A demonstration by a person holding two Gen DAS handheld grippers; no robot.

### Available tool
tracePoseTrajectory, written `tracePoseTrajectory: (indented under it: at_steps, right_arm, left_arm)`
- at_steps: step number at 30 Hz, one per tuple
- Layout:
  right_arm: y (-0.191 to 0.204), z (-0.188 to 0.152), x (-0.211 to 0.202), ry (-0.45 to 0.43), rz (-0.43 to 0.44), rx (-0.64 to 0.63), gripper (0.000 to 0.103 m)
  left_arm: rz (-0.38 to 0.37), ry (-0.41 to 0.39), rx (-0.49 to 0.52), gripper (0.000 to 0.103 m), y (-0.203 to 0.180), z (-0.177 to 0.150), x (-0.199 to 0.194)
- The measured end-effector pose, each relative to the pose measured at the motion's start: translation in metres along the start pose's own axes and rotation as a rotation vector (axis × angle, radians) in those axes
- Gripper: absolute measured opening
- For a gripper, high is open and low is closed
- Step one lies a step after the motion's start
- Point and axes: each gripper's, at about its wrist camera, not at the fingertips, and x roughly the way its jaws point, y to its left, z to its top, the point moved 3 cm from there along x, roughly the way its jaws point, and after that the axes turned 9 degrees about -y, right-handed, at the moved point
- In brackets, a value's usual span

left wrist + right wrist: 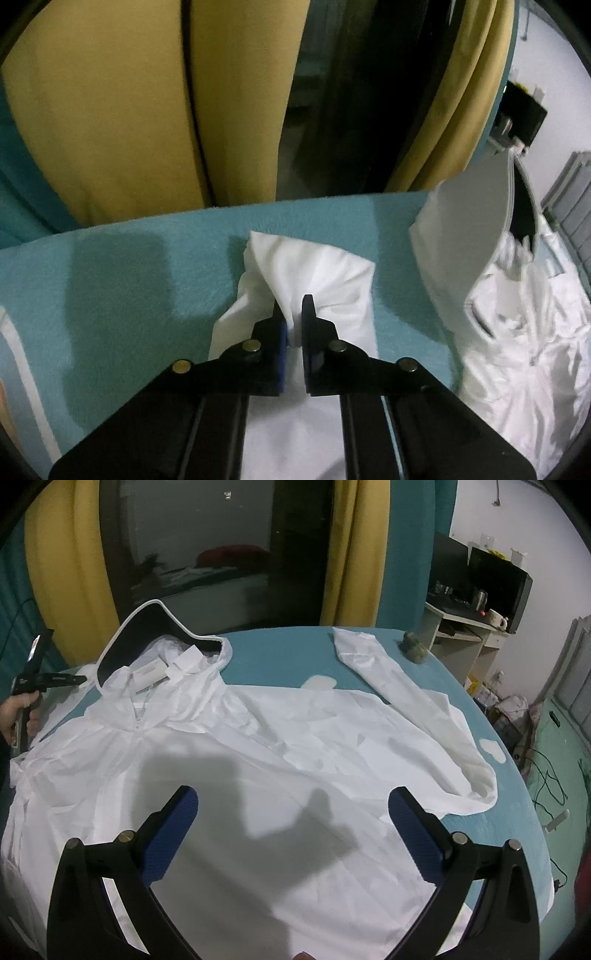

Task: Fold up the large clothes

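Two sleeves lie spread, so we have barely begun folding the white hooded garment [258, 746] on the teal bed [280, 657]. Our left gripper [293, 314] pinches the left sleeve end [314, 273], seen close only there; our right gripper [293, 812] hovers spread above the body, whose view alone shows the far sleeve [388, 679].

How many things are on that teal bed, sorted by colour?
White: 1, the hooded garment, spread flat, one sleeve pinched in the left gripper.
Grey-green: 1, a small lump near the far edge; what it is I cannot tell.
Black with blue fingers: 2 grippers, the right gripper open above the garment.
Total: 4
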Motion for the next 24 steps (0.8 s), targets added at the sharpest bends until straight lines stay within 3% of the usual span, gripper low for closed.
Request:
tracePoseTrajectory:
  at_steps: [5, 15, 22, 24]
  right_arm:
    - [-0.004, -0.001, -0.006, -0.019, 0.018, 0.015, 0.102]
    - [-0.022, -0.007, -0.041, -0.088, 0.064, 0.05, 0.102]
    - [-0.049, -0.017, -0.069, -0.135, 0.063, 0.073, 0.102]
    - [-0.058, -0.02, -0.076, -0.153, 0.061, 0.086, 0.102]
  left_arm:
    - [-0.001, -0.117, -0.003, 0.006, -0.001, 0.015, -0.064]
    - [0.054, -0.442, 0.043, 0.006, -0.038, 0.049, -0.247]
    - [-0.026, -0.533, 0.112, 0.006, -0.103, 0.052, -0.328]
    - [-0.107, -0.543, 0.128, 0.006, -0.129, 0.051, -0.344]
